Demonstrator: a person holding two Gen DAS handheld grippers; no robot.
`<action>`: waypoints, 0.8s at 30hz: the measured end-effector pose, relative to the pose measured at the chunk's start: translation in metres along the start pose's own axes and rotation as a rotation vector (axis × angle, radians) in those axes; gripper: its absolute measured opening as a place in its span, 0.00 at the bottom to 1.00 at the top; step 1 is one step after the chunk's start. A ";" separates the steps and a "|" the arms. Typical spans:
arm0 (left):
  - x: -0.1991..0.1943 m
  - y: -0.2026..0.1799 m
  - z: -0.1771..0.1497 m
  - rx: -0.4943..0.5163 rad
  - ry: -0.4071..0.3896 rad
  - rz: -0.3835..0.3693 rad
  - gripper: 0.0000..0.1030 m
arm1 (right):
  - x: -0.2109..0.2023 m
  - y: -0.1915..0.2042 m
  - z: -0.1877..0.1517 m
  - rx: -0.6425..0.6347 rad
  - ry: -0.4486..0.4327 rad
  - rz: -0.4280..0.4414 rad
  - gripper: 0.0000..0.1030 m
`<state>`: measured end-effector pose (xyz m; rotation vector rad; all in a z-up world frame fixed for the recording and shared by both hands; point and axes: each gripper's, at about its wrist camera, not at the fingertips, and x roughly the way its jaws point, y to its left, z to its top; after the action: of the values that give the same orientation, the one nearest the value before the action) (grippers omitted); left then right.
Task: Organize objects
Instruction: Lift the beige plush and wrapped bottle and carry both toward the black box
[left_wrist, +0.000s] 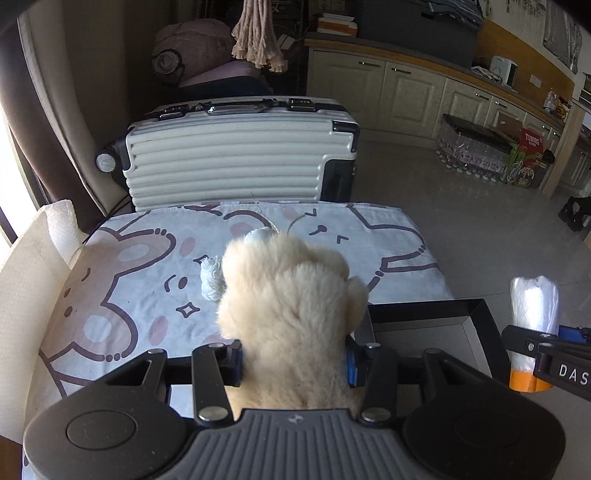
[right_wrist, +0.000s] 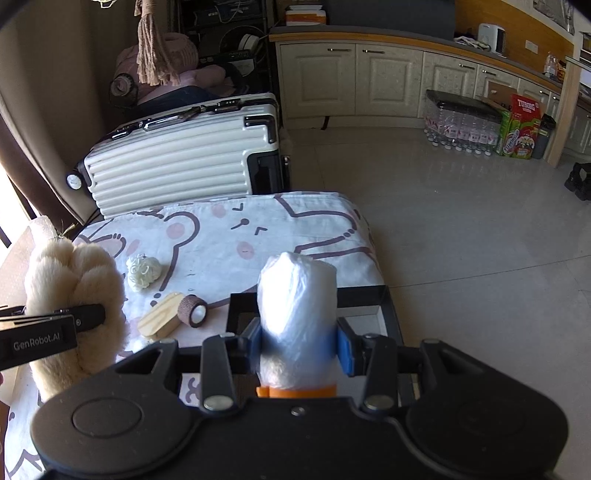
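Cartoon-bear-print cloth (right_wrist: 303, 221) covers desk; ribbed white suitcase (left_wrist: 229, 155) behind. Left hand-held gripper (left_wrist: 294, 363) clamped on fluffy cream paw-shaped plush (left_wrist: 291, 295), held above desk. Right hand-held gripper (right_wrist: 298, 343) clamped on white plastic-bag roll with orange core (right_wrist: 297, 306), above black open box (right_wrist: 384, 306). White mesh puff (right_wrist: 143, 272), pale wooden block (right_wrist: 162, 319), brown tape roll (right_wrist: 192, 310) lie on cloth between.

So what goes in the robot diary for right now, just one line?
left claw: holding fluffy cream plush toy | right claw: holding white plastic bag roll, orange core | both near black open box
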<state>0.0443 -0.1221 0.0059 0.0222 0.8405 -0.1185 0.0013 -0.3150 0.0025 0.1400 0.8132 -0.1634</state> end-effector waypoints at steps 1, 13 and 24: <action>0.000 -0.003 0.000 0.002 0.000 -0.003 0.46 | 0.000 -0.002 0.000 0.001 0.001 -0.002 0.40; 0.003 -0.027 0.005 -0.032 -0.033 -0.093 0.46 | 0.000 -0.029 -0.004 0.031 -0.003 -0.026 0.40; 0.003 -0.053 0.012 -0.069 -0.136 -0.262 0.46 | 0.006 -0.043 -0.006 0.047 0.010 -0.040 0.40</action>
<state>0.0492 -0.1754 0.0130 -0.1601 0.7083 -0.3338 -0.0078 -0.3567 -0.0083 0.1686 0.8229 -0.2196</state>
